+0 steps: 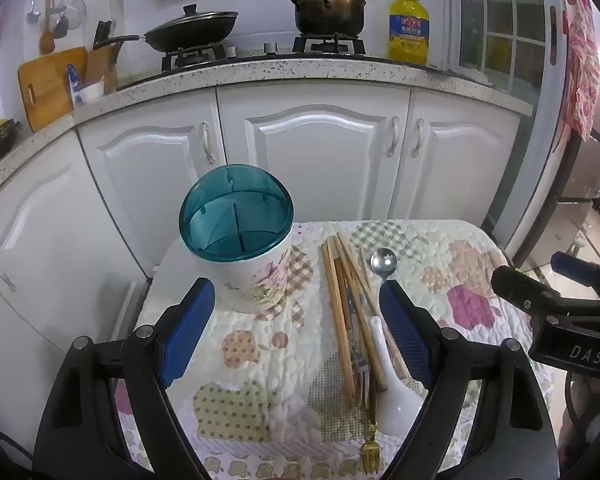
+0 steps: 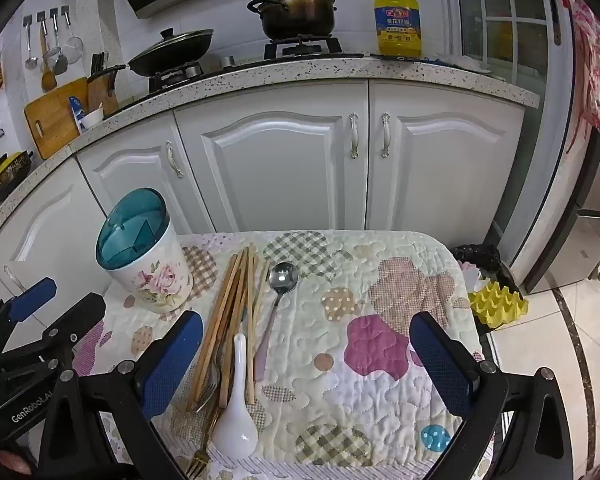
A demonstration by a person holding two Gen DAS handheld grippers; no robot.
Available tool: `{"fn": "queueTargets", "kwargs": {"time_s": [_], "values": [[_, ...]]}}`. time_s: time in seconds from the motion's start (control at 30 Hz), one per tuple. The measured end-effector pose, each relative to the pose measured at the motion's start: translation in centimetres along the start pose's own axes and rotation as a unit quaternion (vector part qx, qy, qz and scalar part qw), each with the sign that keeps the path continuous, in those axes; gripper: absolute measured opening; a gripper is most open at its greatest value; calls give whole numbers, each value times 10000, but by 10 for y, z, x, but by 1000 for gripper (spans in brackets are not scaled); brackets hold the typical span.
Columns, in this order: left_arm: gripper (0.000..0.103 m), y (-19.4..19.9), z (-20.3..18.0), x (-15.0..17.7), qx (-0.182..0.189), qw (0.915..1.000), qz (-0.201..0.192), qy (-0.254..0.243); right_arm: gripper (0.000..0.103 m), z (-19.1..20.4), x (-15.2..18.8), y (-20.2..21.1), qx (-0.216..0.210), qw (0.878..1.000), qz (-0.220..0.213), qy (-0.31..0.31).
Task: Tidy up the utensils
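Both grippers, left (image 1: 296,332) and right (image 2: 306,364), stand wide apart and empty above the quilt (image 2: 380,280). The holder (image 2: 146,252) stands upright at frame left, its divided mouth exposed for loading. Chopsticks (image 2: 228,320), spoon (image 2: 278,300), ladle (image 2: 236,408) and forks (image 2: 208,392) lie bundled just right of it, within reach.

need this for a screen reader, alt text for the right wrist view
Open right tool hovers over a quilted table where chopsticks, forks, a white spoon and a metal spoon lie beside an upright holder. The left tool sits at left.
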State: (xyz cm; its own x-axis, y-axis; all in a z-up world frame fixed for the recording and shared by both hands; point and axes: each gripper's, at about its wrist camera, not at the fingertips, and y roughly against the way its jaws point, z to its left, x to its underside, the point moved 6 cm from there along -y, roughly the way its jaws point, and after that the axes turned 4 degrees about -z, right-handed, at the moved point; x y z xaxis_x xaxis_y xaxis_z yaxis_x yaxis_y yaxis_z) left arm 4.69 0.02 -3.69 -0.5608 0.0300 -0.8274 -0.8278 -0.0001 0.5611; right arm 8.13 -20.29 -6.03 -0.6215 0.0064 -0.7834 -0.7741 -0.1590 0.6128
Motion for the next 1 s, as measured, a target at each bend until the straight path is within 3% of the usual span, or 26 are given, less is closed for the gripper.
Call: {"fn": "queueTargets", "kwargs": {"time_s": [1.0], "values": [[85,-14,0,6,204,9991,314,209,103,4,-4,-1,112,9996,-59,239]]}}
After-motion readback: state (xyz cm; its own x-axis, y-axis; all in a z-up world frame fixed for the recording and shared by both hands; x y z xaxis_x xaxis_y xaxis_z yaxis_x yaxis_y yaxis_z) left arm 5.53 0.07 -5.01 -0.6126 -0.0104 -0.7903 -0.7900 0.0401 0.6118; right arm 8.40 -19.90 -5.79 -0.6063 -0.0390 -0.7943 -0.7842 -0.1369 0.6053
